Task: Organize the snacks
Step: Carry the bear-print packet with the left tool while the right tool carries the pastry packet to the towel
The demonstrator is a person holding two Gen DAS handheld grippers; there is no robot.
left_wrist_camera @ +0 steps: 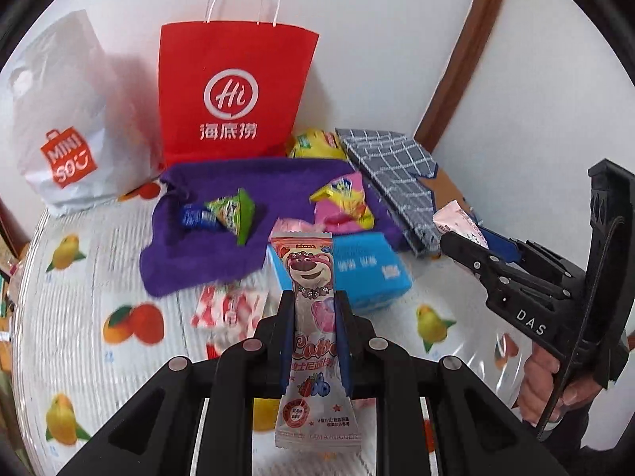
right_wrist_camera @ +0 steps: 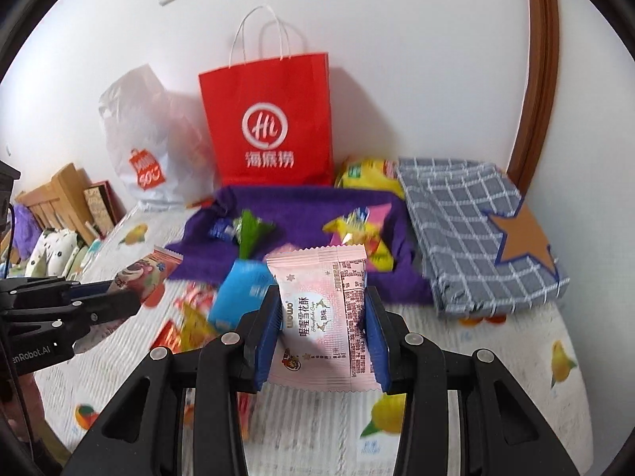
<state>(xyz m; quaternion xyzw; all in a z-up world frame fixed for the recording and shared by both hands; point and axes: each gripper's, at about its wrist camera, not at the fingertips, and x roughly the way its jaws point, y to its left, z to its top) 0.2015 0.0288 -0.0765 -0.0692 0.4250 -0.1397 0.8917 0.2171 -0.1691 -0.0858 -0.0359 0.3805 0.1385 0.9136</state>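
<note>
Taking the purple towel (left_wrist_camera: pixel 222 254) as landmark: the paper bag (left_wrist_camera: pixel 234 91) stands behind it against the wall, the plastic bag (left_wrist_camera: pixel 63 127) behind-left, the checked folded cloth (left_wrist_camera: pixel 397 174) just right, the tissue pack (left_wrist_camera: pixel 369 273) before it, several snack packets (left_wrist_camera: pixel 230 214) on it
</note>
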